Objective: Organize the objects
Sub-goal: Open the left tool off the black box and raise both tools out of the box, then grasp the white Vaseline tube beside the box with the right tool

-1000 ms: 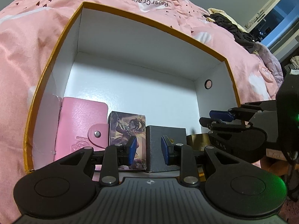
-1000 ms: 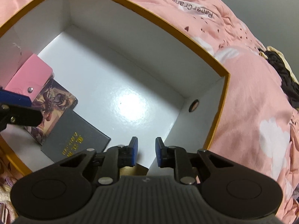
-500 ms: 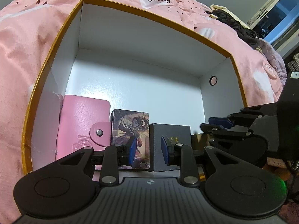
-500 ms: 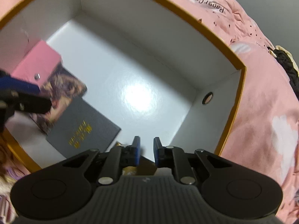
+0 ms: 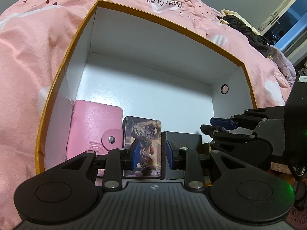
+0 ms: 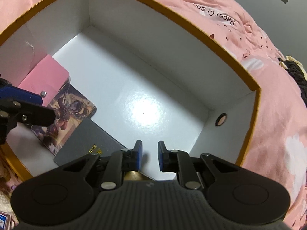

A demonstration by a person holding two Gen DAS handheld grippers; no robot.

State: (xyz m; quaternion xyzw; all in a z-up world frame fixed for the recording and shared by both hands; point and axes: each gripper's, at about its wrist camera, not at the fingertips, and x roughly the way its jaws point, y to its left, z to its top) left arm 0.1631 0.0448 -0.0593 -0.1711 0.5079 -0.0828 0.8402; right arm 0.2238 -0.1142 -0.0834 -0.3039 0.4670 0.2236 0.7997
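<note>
An open white box with an orange rim (image 5: 67, 49) (image 6: 247, 82) lies on a pink bedspread. Along its near side lie a pink snap wallet (image 5: 94, 126) (image 6: 44, 78), an illustrated card box (image 5: 144, 138) (image 6: 67, 118) and a grey box with gold print (image 5: 184, 140) (image 6: 86, 143). My left gripper (image 5: 151, 153) is open and empty, just in front of the card box. My right gripper (image 6: 149, 155) is open above the box floor, with a gold-brown object (image 6: 134, 174) showing just below its left finger. The right gripper also shows in the left wrist view (image 5: 222, 126).
The pink bedspread (image 5: 28, 57) surrounds the box. Dark clothes (image 5: 247, 28) lie at the far right. The box's right wall has a round hole (image 5: 224, 89) (image 6: 220, 119). The far part of the box floor (image 6: 144, 95) is bare.
My right gripper has opened wider, off the gold-brown object it was nearly shut around, and has moved further over the box. My left gripper has shifted so the card box lies between its fingers' line.
</note>
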